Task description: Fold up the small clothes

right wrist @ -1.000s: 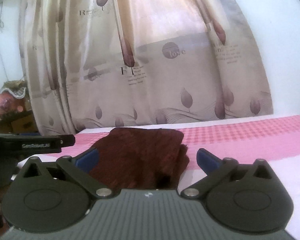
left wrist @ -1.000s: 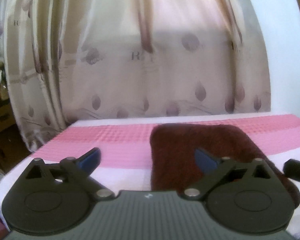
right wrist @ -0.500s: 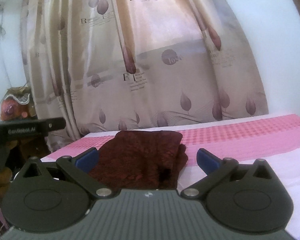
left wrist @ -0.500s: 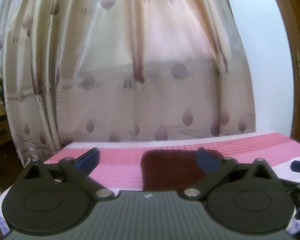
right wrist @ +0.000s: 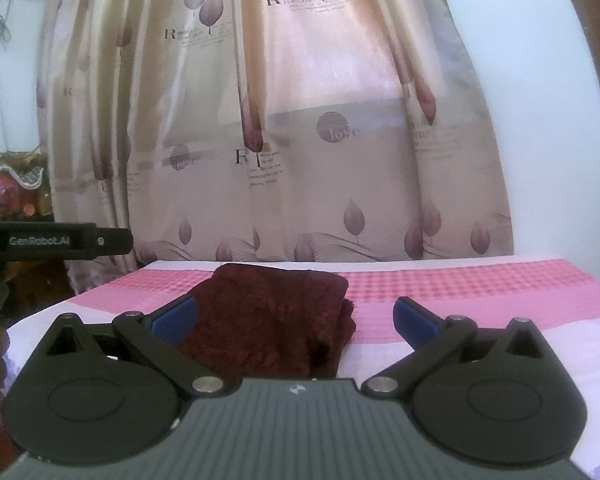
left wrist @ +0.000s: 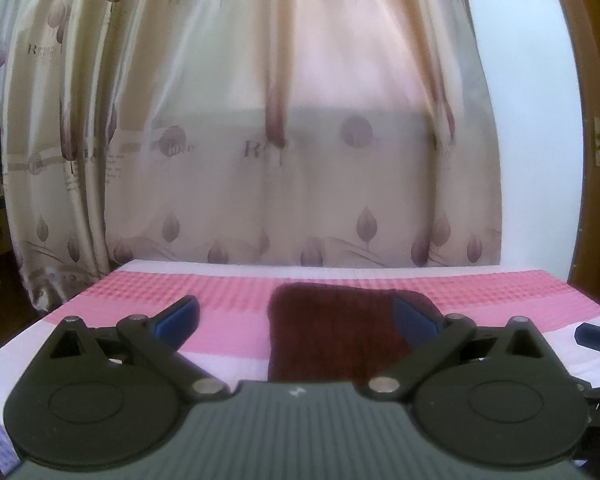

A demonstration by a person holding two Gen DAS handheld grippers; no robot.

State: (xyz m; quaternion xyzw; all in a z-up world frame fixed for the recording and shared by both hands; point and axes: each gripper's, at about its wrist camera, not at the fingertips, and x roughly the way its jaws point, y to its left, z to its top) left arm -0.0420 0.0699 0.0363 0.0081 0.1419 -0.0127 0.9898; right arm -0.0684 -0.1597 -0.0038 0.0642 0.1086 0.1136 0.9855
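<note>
A dark maroon fuzzy cloth (left wrist: pixel 336 332) lies folded into a flat rectangle on the pink-and-white covered table (left wrist: pixel 228 300). It also shows in the right wrist view (right wrist: pixel 272 320), with stacked layers visible at its right edge. My left gripper (left wrist: pixel 296 316) is open and empty, held back from and above the cloth's near edge. My right gripper (right wrist: pixel 296 314) is open and empty, also behind the cloth, which sits left of its centre. The left tool's body (right wrist: pixel 56 240) shows at the left of the right wrist view.
A patterned beige curtain (left wrist: pixel 280 140) hangs close behind the table's far edge. A white wall (right wrist: pixel 540 120) and a brown door frame (left wrist: pixel 596 120) stand at the right. Boxes and clutter (right wrist: pixel 16 184) sit on the left. The right tool's fingertip (left wrist: pixel 596 338) shows at the right edge.
Both grippers have pulled back and tilted up, so the cloth looks smaller and farther and more curtain shows. The cloth has stayed folded in place. Both grippers stayed open.
</note>
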